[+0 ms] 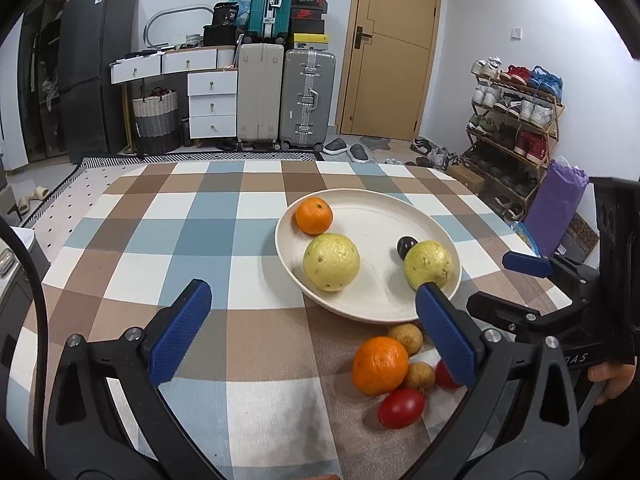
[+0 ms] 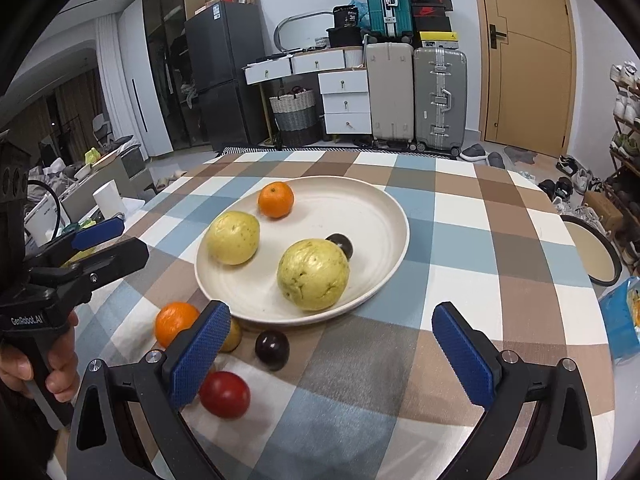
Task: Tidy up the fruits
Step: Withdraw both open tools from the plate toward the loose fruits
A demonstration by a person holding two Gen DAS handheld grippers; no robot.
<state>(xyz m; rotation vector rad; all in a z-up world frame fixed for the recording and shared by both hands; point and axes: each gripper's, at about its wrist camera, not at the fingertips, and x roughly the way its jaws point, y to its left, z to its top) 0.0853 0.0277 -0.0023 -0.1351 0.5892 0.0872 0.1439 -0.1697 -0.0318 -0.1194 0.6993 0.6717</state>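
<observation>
Hovering over the checked tabletop (image 1: pixel 240 216), my left gripper (image 1: pixel 316 332) and my right gripper (image 2: pixel 334 354) both stand wide open, holding and touching nothing.

Only my right wrist view shows a dark plum (image 2: pixel 272 349) on the cloth, just ahead of my right gripper and against the near rim of the cream plate (image 2: pixel 384 216); the left view hides it. Only my left wrist view shows two small brown fruits (image 1: pixel 405 338), one ahead of the loose orange (image 1: pixel 380 365) and one beside it, plus a second red fruit (image 1: pixel 445 374) half hidden behind my left gripper's right finger. My right view shows a single red tomato (image 2: pixel 225 394) just beyond its left finger, with the loose orange further left.

Ahead of both grippers the plate carries a small orange (image 2: pixel 276 199) at the far side, two yellow-green guavas (image 2: pixel 313 274) nearer me, and a dark round fruit (image 2: pixel 342 245) touching the back of the guava on my right. The small orange's stem end points up. The tomato in my left view (image 1: pixel 401 408) lies with its long axis running left to right.
</observation>
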